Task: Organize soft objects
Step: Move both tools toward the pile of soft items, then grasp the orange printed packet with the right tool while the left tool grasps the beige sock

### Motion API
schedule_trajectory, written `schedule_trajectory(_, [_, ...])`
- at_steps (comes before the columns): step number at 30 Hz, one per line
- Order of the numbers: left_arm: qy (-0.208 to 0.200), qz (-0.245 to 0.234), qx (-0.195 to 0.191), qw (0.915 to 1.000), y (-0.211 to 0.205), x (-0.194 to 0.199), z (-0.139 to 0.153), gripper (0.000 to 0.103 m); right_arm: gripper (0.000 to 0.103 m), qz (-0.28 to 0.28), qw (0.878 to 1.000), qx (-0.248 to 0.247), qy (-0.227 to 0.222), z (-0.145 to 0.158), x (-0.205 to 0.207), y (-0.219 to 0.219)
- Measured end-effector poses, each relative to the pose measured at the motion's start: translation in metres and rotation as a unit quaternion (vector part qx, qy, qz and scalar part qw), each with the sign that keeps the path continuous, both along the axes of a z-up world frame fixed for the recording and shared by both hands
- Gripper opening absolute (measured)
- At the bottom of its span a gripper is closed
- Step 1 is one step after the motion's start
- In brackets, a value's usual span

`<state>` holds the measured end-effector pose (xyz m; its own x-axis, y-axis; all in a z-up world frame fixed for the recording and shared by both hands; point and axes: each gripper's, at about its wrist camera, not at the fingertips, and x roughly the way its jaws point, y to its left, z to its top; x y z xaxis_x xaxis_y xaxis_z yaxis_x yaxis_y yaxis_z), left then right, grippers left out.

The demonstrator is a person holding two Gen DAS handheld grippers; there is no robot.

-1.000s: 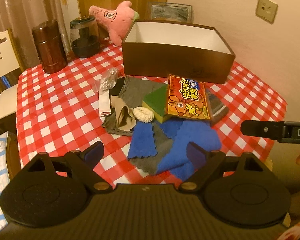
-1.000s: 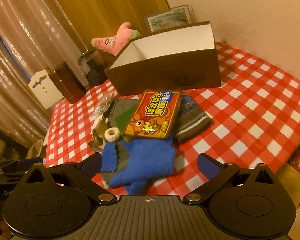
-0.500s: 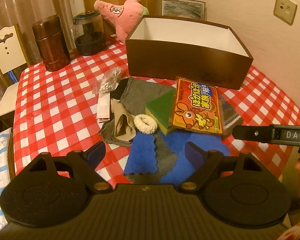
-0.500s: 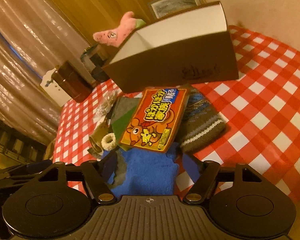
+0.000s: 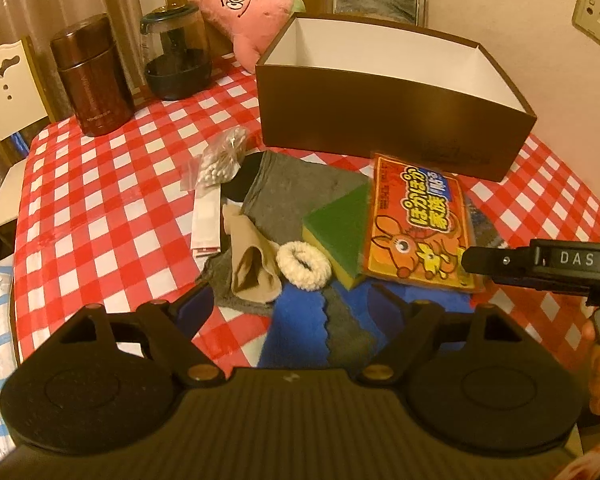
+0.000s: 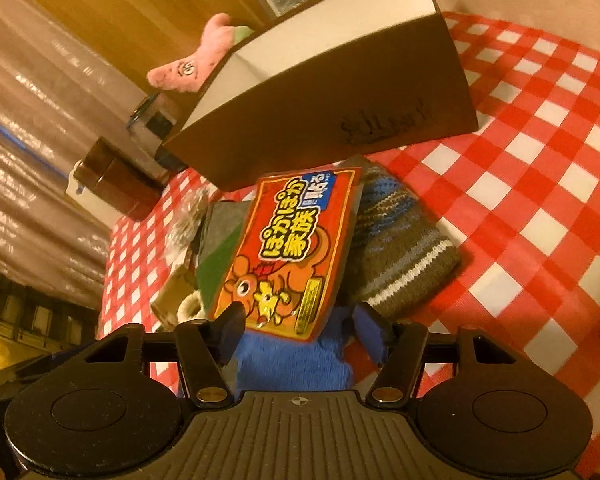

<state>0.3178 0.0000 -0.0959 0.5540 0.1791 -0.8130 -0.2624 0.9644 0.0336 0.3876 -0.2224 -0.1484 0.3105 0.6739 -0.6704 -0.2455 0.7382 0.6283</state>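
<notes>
A pile of soft things lies on the checked table in front of an open brown box (image 5: 384, 120). It holds an orange heat-pack packet (image 5: 418, 232), a green and yellow sponge (image 5: 340, 232), a white scrunchie (image 5: 304, 264), a beige sock (image 5: 252, 264), grey cloth (image 5: 296, 192) and blue cloths (image 5: 296, 320). My left gripper (image 5: 292, 304) is open above the blue cloths. My right gripper (image 6: 300, 328) is open with its jaws either side of the near edge of the packet (image 6: 292, 248), over a blue cloth (image 6: 292, 364). A striped knit sock (image 6: 400, 256) lies right of the packet.
A pink plush (image 5: 248, 12), a dark glass jar (image 5: 176, 56) and a brown canister (image 5: 92, 76) stand at the back left. A bag of cotton swabs (image 5: 220, 160) lies left of the pile. A white chair (image 5: 8, 92) is at the left table edge.
Both grippers have moved forward toward the pile. The right gripper's jaws have narrowed and now straddle the packet's near edge.
</notes>
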Motion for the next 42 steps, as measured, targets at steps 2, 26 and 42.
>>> schedule_trajectory(2, [0.005,0.001,-0.002,1.0,0.005,0.005,-0.003,0.082,0.06,-0.006,1.0,0.008,0.009,-0.005,0.006,0.002])
schedule_trajectory(26, [0.03,-0.01,-0.037,0.9988,0.045,0.04,-0.029,0.071,0.024,-0.049,0.994,0.093,0.042,-0.029,0.046,0.015])
schedule_trajectory(42, [0.026,-0.006,-0.044,0.9987,0.061,0.049,-0.034,0.068,0.004,-0.077,0.988,0.126,0.045,-0.024,0.058,0.013])
